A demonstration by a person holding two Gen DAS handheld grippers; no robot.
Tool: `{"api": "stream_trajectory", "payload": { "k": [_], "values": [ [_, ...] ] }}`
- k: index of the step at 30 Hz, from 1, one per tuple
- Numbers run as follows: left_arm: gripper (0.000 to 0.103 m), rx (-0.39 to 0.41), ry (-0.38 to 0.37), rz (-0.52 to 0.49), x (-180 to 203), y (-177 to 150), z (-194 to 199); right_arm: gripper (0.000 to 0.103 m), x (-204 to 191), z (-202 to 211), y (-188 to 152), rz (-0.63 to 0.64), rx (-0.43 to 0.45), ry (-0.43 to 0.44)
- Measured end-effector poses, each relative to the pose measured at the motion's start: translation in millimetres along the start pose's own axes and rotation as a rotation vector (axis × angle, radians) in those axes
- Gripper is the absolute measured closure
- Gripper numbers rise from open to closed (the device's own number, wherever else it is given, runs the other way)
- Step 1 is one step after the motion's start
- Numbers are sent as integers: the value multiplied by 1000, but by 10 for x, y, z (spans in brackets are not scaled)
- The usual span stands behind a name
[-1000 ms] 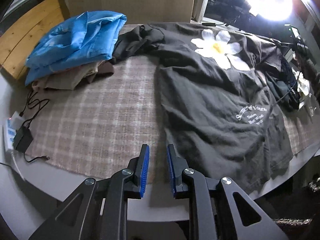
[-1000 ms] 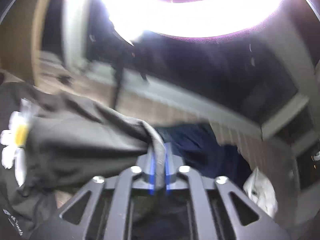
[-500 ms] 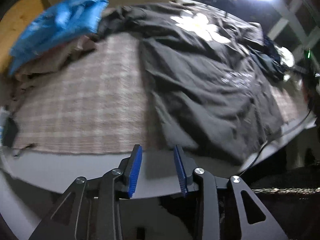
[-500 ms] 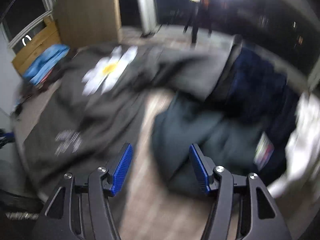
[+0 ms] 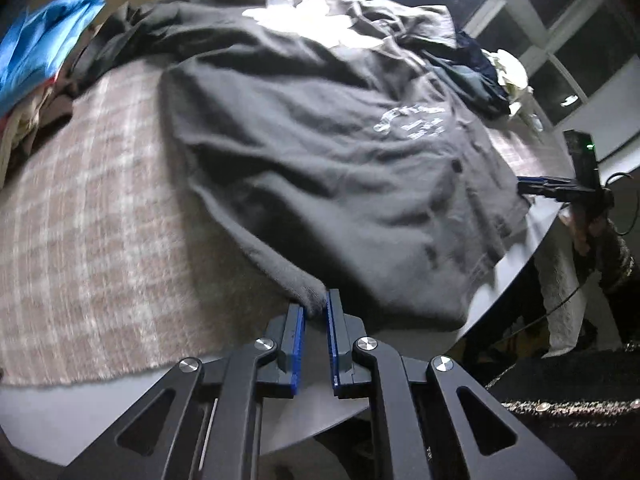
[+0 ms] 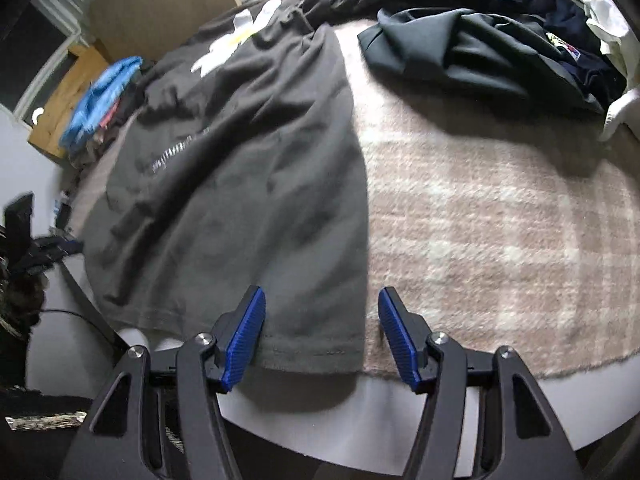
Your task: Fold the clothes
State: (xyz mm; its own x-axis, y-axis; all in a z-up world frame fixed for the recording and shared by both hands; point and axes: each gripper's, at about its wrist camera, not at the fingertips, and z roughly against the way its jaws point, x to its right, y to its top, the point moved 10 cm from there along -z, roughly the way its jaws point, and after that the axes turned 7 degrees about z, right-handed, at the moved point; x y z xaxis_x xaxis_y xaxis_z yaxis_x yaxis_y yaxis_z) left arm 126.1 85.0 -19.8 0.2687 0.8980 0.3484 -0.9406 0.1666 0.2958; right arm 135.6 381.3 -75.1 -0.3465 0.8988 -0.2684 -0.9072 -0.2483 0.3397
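We note dim, cool light, strongest from a glare patch at the top edge of the left wrist view. Motion blur smears the plaid blanket (image 5: pixel 92 208) and the dark T-shirt (image 5: pixel 320 160) there. Both views bow at the rims, corners black. The right gripper (image 6: pixel 322 332) looks sharp; the T-shirt hem casts a soft shadow on the tabletop (image 6: pixel 360 432).

The T-shirt (image 5: pixel 320 168) was dark grey, with a white and yellow flower print (image 6: pixel 232 40) and white lettering (image 5: pixel 412 120). The blanket (image 6: pixel 500 220) had a beige and white check pattern. The folded garment (image 5: pixel 36 52) was bright blue. The gripper pads (image 6: pixel 244 332) were blue.
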Motion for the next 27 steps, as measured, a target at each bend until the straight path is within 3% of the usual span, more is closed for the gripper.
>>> {"api": "stream_trajectory", "payload": {
  "k": [1,2,4,12,14,16,19,20,23,25,27],
  "values": [
    [95,7,-12,-11,20,17,49,49,-41,9,7,8,9,10],
    [96,16,-20,-16,24,38,126,74,-81,18,15,15,17,20],
    [96,45,-18,-23,1,84,347,99,-150,113,69,12,47,31],
    [96,148,109,0,-426,171,1389,100,-654,1018,421,-11,269,173],
    [94,141,156,9,-576,277,1355,100,-687,1055,502,-21,287,165],
    [86,122,227,35,-828,476,1113,100,-598,924,574,-38,265,118],
    [88,87,342,80,-1242,786,688,100,-329,484,736,-114,190,65],
    [88,70,352,107,-1347,839,573,99,-269,375,769,-122,169,57],
    [83,56,258,161,-1352,768,516,98,-167,192,848,-119,126,22],
    [64,58,219,100,-1200,573,567,98,-147,127,879,-111,105,13],
    [50,35,227,37,-1085,306,559,98,-148,130,882,-105,105,18]
  ]
}}
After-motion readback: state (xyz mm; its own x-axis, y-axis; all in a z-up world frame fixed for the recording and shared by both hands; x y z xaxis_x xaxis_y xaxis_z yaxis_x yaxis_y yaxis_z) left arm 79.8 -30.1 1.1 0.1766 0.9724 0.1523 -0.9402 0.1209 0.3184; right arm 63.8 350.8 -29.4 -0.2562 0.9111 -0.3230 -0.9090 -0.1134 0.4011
